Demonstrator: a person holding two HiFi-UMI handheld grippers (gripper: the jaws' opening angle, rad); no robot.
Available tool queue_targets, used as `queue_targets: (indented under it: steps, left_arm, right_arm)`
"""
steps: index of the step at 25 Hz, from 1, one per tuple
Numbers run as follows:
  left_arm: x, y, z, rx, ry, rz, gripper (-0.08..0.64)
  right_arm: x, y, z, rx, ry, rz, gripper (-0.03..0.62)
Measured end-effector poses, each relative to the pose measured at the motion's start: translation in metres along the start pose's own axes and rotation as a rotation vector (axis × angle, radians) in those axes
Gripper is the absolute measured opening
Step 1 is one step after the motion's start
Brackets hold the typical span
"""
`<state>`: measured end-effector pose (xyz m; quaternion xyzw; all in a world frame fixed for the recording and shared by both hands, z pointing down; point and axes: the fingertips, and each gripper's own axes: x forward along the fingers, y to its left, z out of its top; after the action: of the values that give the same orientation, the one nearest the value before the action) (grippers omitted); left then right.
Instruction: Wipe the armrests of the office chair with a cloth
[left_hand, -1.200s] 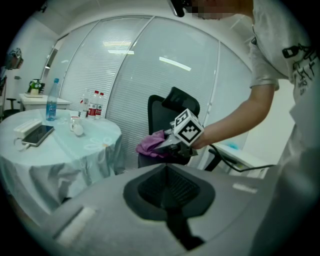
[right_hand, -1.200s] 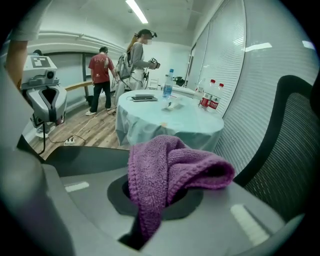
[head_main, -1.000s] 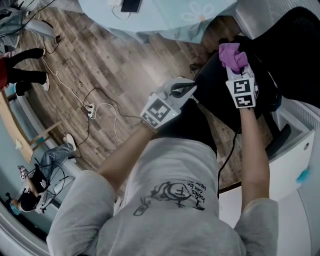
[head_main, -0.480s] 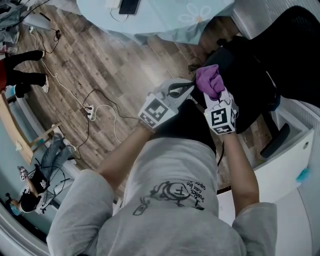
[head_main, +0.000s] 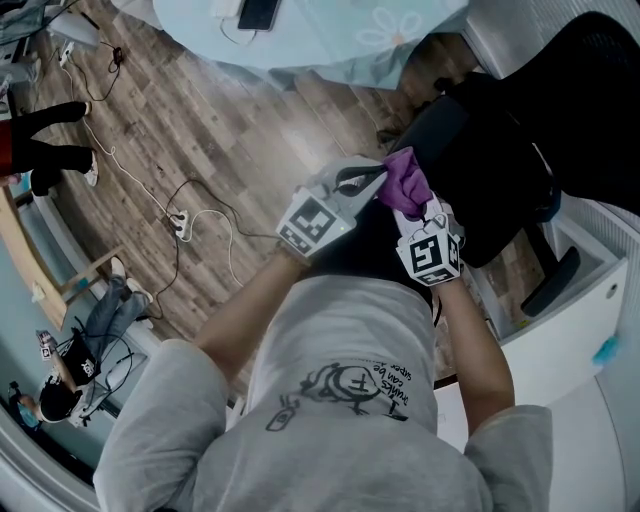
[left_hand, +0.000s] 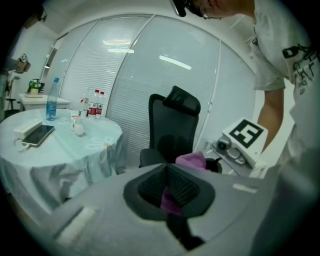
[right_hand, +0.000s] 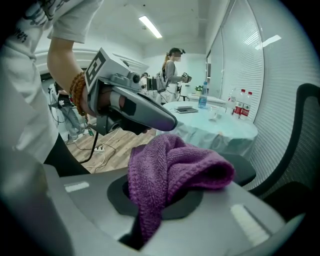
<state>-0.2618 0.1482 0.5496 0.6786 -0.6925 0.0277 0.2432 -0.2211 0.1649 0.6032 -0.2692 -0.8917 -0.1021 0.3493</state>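
Note:
The purple knitted cloth (head_main: 405, 180) (right_hand: 170, 170) bulges out of my right gripper (head_main: 418, 215), which is shut on it, with a tail hanging between the pads. My left gripper (head_main: 378, 176) is level with it, its tip touching the cloth. Its pads (left_hand: 184, 187) meet in the left gripper view, and a purple strip of cloth (left_hand: 170, 201) shows through the gap lower down. The left gripper's dark fingers (right_hand: 145, 116) pass just above the cloth. The black office chair (head_main: 520, 140) (left_hand: 172, 127) stands right of both grippers. I cannot make out its armrests for certain.
A round table with a pale blue cover (head_main: 330, 35) carries a phone (head_main: 260, 12) and bottles (left_hand: 50, 105). Cables and a power strip (head_main: 180, 220) lie on the wood floor. A white cabinet (head_main: 580, 320) stands at the right. A person (right_hand: 172, 70) stands beyond the table.
My right gripper has carried the cloth from the chair's far part down and left, up to the tip of the left gripper. The left gripper has hardly moved.

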Motion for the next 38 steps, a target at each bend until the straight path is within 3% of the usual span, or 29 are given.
queue_targets:
  steps: [6, 18, 22, 29, 38]
  left_arm:
    - [-0.001, 0.001, 0.003, 0.005, -0.005, 0.003, 0.002]
    - [-0.006, 0.0, -0.002, -0.003, 0.001, 0.002, 0.002]
    - [-0.008, 0.001, -0.002, -0.004, 0.002, 0.005, 0.002]
    - [-0.008, 0.005, -0.002, -0.005, 0.001, 0.007, 0.002]
    - [-0.005, 0.01, 0.001, -0.005, 0.001, 0.005, 0.002]
  right_arm:
    - [0.0, -0.036, -0.005, -0.023, 0.02, -0.04, 0.031]
    - [-0.003, -0.196, -0.025, 0.003, 0.102, -0.226, 0.031]
    - [-0.004, -0.222, -0.025, 0.018, 0.125, -0.241, 0.031]
    - [-0.005, -0.194, -0.021, 0.027, 0.081, -0.266, 0.028]
    - [-0.002, -0.069, -0.006, -0.05, 0.041, -0.136, 0.029]
